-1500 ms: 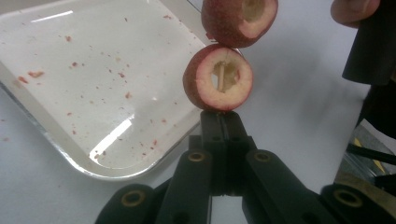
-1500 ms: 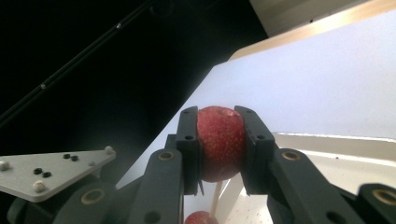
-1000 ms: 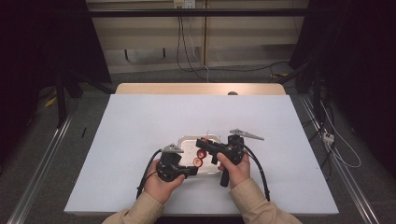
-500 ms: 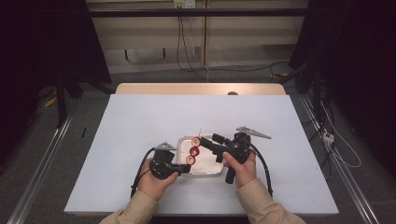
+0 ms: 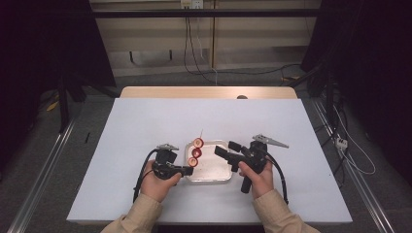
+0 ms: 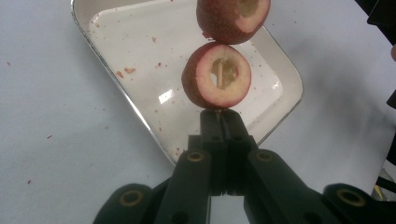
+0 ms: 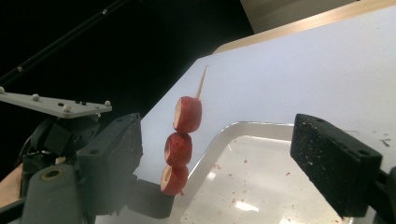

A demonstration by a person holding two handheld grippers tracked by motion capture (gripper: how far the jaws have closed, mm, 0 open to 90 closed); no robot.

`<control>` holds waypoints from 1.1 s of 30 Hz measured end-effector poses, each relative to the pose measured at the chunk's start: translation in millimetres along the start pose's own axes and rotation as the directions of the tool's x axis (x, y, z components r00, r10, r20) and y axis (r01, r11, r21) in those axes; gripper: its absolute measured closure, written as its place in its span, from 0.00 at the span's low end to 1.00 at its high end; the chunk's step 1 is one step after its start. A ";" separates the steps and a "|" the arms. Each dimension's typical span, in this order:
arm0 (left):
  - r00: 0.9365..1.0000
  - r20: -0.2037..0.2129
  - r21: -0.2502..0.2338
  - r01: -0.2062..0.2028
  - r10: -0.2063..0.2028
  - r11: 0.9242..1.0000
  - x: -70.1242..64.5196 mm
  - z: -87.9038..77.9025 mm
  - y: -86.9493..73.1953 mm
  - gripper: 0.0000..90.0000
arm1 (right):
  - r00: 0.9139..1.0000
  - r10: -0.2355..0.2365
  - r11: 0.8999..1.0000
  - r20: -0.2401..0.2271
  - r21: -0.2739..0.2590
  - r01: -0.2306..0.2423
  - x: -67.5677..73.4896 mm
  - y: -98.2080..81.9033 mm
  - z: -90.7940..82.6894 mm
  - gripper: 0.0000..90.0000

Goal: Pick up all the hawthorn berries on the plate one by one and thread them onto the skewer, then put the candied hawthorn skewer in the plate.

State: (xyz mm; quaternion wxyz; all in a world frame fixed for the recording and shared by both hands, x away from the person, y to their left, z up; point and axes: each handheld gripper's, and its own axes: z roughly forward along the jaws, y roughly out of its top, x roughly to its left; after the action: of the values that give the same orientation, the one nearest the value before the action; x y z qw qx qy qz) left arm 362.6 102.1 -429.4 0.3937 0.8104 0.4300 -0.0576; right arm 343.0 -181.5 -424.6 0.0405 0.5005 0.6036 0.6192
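Left gripper [image 5: 187, 170] jaws clamped on butt of thin wooden skewer [image 7: 201, 81] threaded through three cored red fruit rings [image 7: 179, 145]. Skewer slants beyond jaw tips, above near rim of shallow rectangular metal tray [image 6: 285, 70].

Right gripper [image 5: 227, 149] jaws have just been opening; wide apart, nothing between, skewer just ahead.

Left gripper view: hollow cores, red crumbs in tray. Right gripper view: bare pointed skewer tip.

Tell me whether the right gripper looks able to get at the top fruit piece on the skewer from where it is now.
Probably yes. The right gripper stands open over the tray, and nothing lies between it and the top fruit piece on the skewer, which the left gripper holds by its lower end.
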 end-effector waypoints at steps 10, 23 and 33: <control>1.000 -0.018 0.017 0.006 -0.006 1.000 1.6 4.4 4.2 1.00 | 0.999 -0.028 1.000 0.019 0.004 0.027 -5.2 1.5 -2.6 0.16; 0.998 -0.033 0.068 0.048 -0.045 0.997 2.7 17.8 10.0 1.00 | 0.995 -0.096 0.995 0.037 0.012 0.095 -5.6 1.6 -8.2 0.15; 0.997 -0.045 0.112 0.062 -0.057 0.992 3.4 28.9 12.8 0.99 | 0.995 -0.095 0.995 0.033 0.007 0.095 -5.8 2.4 -12.2 0.15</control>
State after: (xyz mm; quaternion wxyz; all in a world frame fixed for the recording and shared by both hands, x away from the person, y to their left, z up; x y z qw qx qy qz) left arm 381.4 80.4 -443.1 0.3360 0.8193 0.4582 -0.0768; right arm 339.1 -194.5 -423.3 0.0786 0.4817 0.6278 0.6064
